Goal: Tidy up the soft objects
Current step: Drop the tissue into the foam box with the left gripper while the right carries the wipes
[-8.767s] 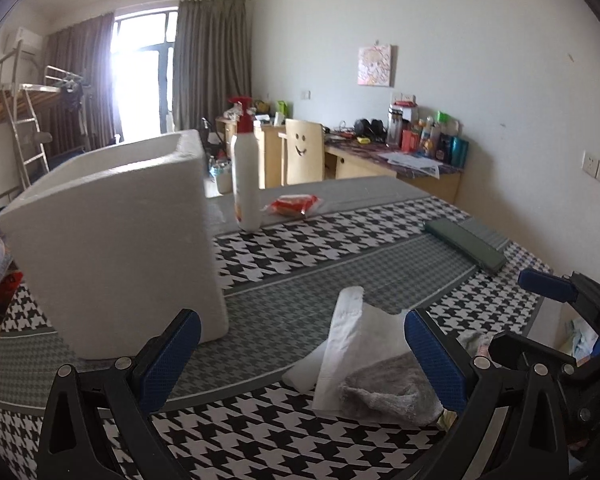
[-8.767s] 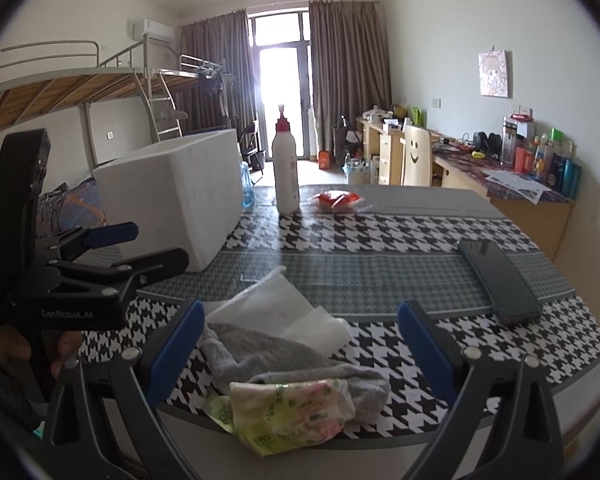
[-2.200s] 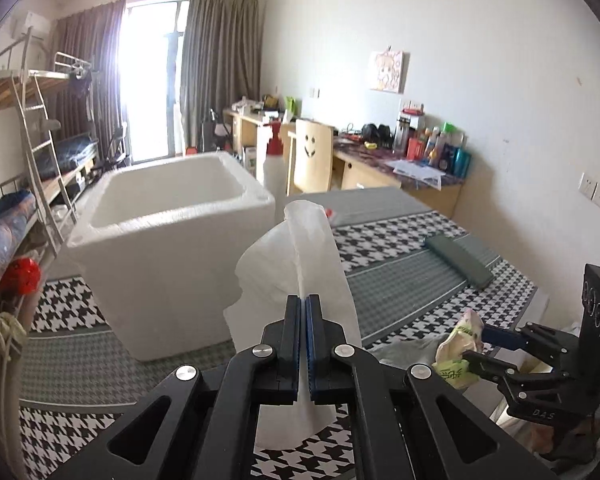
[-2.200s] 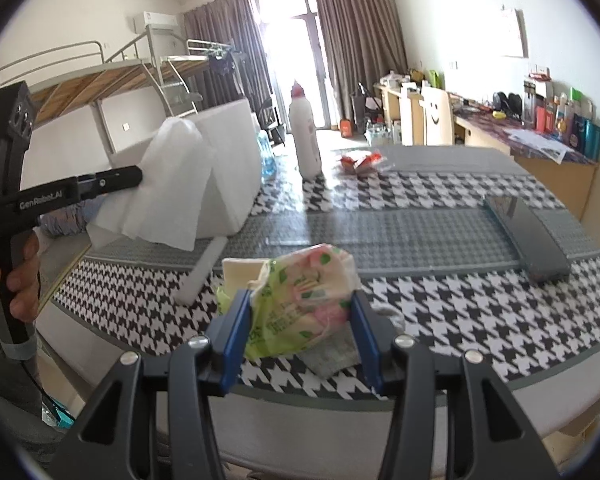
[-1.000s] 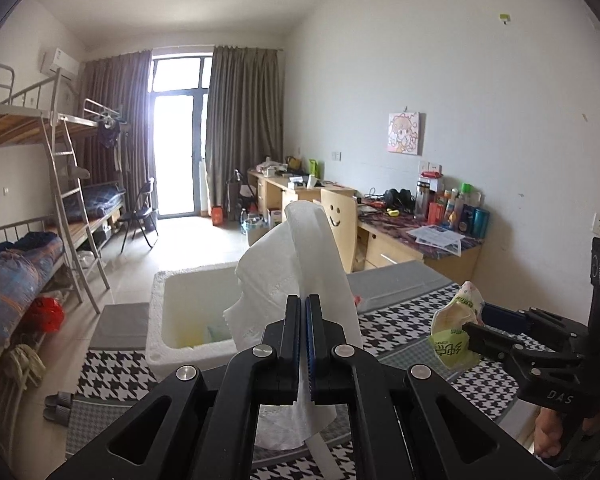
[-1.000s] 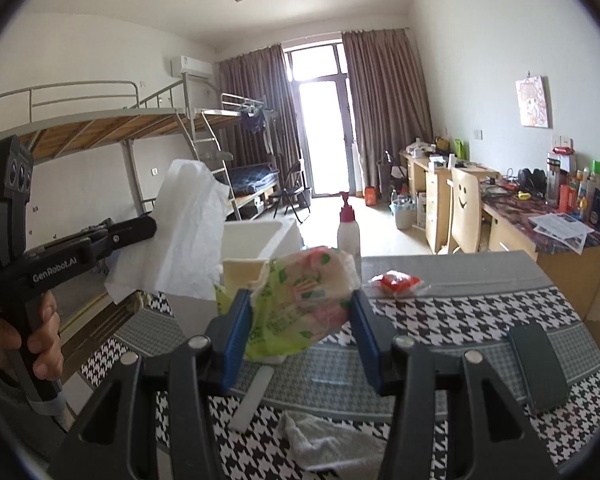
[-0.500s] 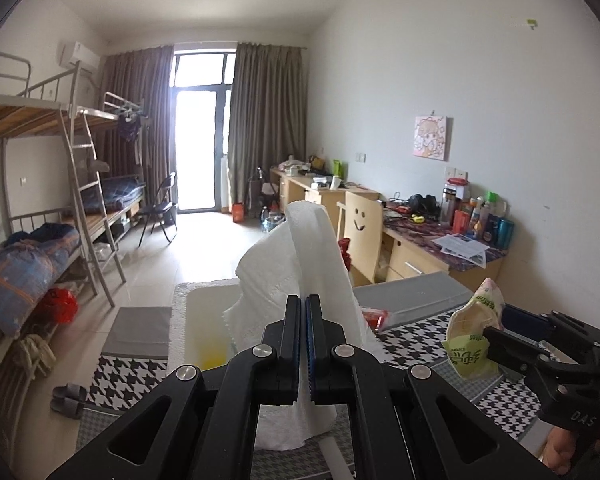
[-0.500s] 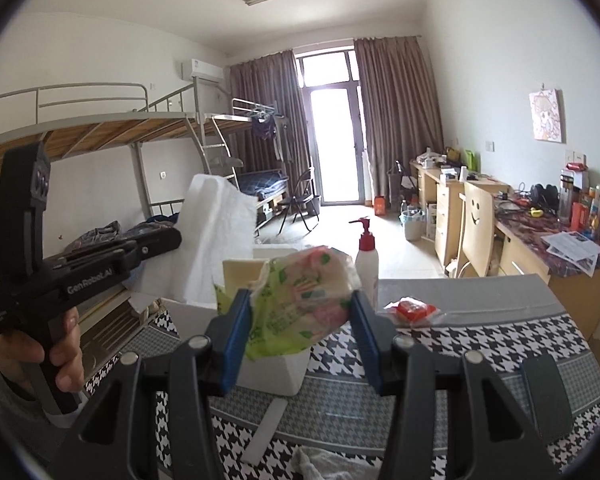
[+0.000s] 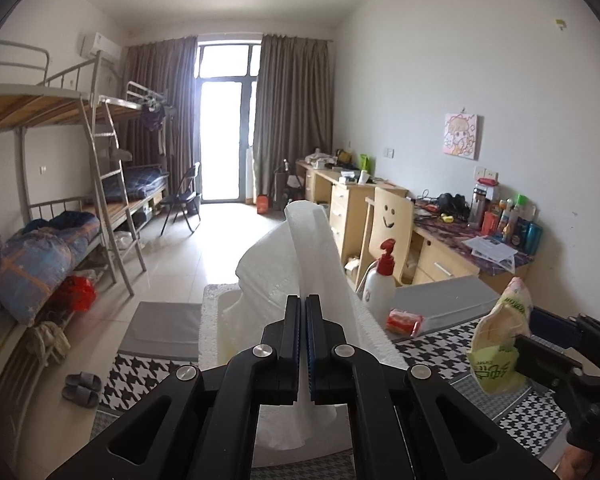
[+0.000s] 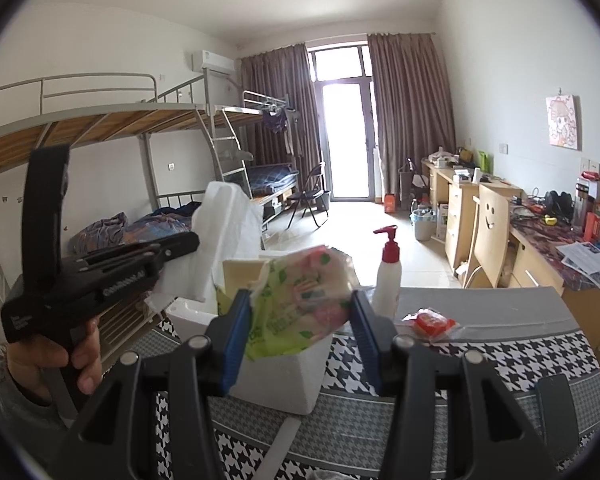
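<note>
- My left tongs (image 9: 303, 344) are clamped on the white tissue sheet (image 9: 300, 264); it hangs above the near side of the foam box (image 10: 276, 380).
- My right tongs (image 10: 298, 334) grip the tissue pack (image 10: 300, 300), green-and-pink wrapper bulging between the pads, held over the box's near edge.
- Step in hand, I judge: drop both into the box.
- Move each load well over the opening before letting go; the sheet is floppy and could drape on the rim.
- Release low, one at a time.
- Avoid the pump bottle (image 10: 388, 280) and red packet (image 10: 432, 322) on the surface (image 10: 500, 344) behind.
</note>
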The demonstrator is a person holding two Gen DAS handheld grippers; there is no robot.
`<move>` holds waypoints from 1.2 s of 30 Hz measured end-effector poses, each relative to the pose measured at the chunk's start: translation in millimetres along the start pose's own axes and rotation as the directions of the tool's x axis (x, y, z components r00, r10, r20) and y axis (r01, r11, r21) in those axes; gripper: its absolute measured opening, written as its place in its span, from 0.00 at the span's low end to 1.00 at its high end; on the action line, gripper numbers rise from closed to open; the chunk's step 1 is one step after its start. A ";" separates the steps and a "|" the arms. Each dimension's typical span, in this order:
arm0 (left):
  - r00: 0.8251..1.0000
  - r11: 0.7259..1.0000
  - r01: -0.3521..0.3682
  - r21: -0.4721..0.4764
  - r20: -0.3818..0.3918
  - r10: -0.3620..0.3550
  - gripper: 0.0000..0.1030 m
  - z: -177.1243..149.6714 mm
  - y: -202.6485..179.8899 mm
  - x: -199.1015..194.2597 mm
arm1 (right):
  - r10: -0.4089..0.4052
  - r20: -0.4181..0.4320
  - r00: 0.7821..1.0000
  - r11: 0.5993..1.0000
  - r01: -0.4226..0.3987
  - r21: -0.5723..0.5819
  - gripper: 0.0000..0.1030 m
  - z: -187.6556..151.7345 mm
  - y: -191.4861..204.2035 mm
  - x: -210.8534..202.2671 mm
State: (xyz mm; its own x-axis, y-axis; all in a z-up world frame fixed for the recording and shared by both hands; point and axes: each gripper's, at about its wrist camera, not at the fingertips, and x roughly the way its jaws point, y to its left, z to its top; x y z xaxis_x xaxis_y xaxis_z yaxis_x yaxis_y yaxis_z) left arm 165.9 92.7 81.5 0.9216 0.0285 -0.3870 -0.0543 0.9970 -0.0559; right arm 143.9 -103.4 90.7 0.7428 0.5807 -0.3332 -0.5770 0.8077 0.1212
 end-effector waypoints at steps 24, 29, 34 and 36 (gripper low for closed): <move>0.991 0.999 -0.029 -0.041 -0.133 0.024 0.03 -6.1 20.8 58.0 | 0.010 -0.054 0.998 1.000 -0.011 -0.022 0.52 9.1 7.7 30.3; 0.984 0.999 -0.022 -0.040 -0.178 0.015 0.05 -7.8 21.4 69.1 | 0.000 -0.065 0.998 1.000 -0.001 -0.021 0.52 8.7 6.9 33.8; 0.989 0.999 -0.035 -0.041 -0.146 0.029 0.83 -10.4 28.1 60.0 | -0.011 -0.069 0.998 1.000 0.010 -0.016 0.52 9.0 5.5 35.5; 0.994 0.997 -0.058 -0.054 -0.100 0.053 0.88 -8.8 31.5 49.5 | -0.015 -0.070 0.997 1.000 0.014 -0.017 0.52 9.2 5.7 36.6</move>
State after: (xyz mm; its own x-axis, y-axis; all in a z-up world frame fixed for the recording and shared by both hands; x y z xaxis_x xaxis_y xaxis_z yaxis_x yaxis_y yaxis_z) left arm 206.5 124.9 52.5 0.8745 0.0738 -0.4793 -0.1288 0.9882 -0.0829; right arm 170.9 -76.6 87.8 0.7256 0.5602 -0.3995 -0.5725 0.8136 0.1011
